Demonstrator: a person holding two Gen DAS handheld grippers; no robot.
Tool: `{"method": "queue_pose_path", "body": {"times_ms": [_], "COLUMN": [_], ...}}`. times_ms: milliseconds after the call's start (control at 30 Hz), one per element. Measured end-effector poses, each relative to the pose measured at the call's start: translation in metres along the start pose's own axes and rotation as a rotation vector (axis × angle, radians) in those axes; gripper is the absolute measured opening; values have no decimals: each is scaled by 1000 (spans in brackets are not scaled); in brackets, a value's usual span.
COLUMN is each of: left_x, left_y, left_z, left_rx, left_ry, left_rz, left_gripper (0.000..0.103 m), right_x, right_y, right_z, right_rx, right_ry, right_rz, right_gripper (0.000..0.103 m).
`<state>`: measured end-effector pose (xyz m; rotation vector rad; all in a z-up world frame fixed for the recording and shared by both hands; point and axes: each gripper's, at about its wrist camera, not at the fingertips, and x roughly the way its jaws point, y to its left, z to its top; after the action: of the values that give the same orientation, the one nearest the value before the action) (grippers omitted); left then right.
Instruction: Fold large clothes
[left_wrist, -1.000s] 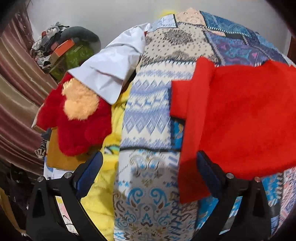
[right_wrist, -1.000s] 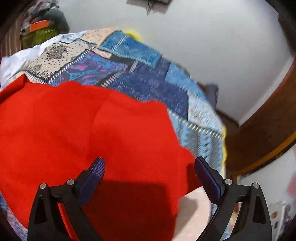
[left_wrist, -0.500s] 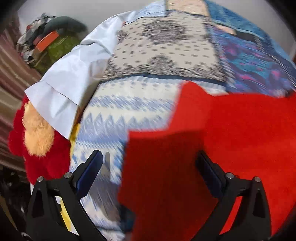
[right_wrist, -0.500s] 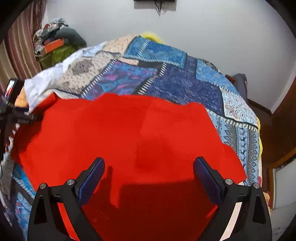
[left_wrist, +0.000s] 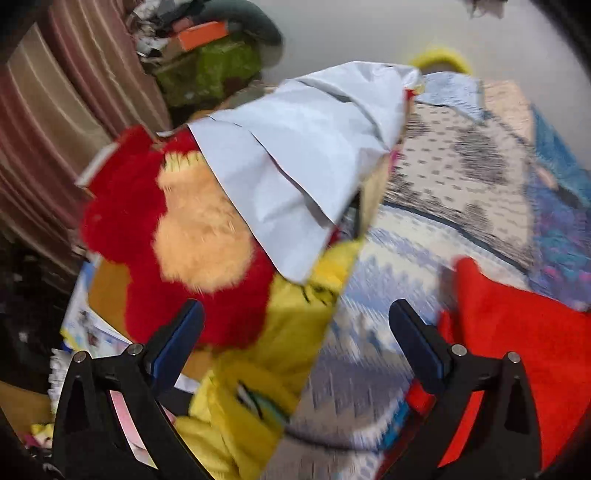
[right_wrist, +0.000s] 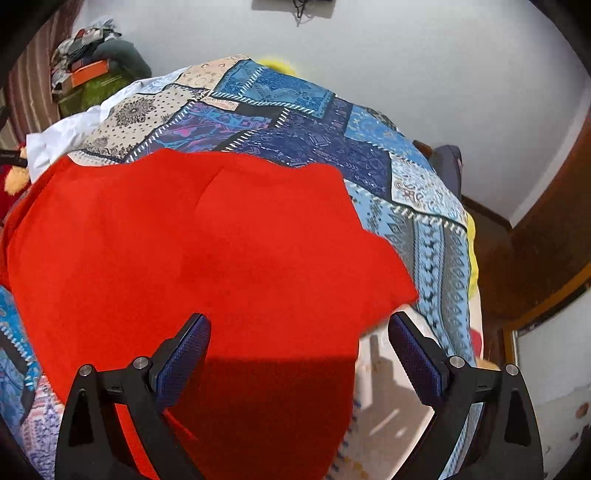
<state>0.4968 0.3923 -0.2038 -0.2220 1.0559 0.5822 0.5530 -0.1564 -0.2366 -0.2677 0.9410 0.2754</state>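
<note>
A red garment lies spread flat on a patchwork bedspread, its far edge running across the quilt with bare patterned cloth beyond it up to the white wall, and its right corner ending just short of the bed's right side, where a brown wooden door frame stands close. The right gripper hangs over the near part of the garment with its jaws spread wide and nothing between them. The left gripper is likewise wide apart and empty, over the bed's left edge. Only the left wrist view, which is blurred, shows the clutter crowding that side: a red and tan plush toy, a white cloth draped over it, yellow fabric below, and a striped curtain. There the garment's left corner sits beside the right finger. No writing is readable.
</note>
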Motion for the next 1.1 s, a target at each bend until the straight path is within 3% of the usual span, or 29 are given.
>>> {"method": "queue_pose_path", "body": {"times_ms": [133, 367, 433, 567, 633, 800, 900, 967, 1100], "left_x": [-25, -31, -25, -5, -3, -16, -31, -40, -62], "left_y": [0, -42, -54, -59, -48, -13, -9, -11, -10], "left_z": [-32, -104, -121, -138, -138, -137, -146, -152, -160], "left_rx": [57, 232, 303, 428, 419, 329, 350, 375, 358], "left_ry": [-10, 42, 52, 37, 37, 40, 23, -8, -28], "left_rz": [-91, -229, -196, -13, -40, -78, -54, 7, -36], "left_gripper": [101, 101, 101, 102, 103, 103, 103, 103, 103], "right_x": [-23, -34, -28, -9, -2, -13, -21, -29, -52], "right_y": [11, 61, 75, 102, 104, 82, 72, 62, 43], "right_z": [1, 4, 2, -7, -12, -22, -28, -35, -37], "right_rx": [10, -41, -62, -178, -211, -172, -207, -227, -191], "right_ry": [-21, -30, -10, 32, 46, 49, 45, 35, 19], "right_rz": [49, 84, 99, 58, 29, 55, -84, -148, -135], "right_gripper": [97, 97, 97, 97, 97, 99, 99, 99, 99]}}
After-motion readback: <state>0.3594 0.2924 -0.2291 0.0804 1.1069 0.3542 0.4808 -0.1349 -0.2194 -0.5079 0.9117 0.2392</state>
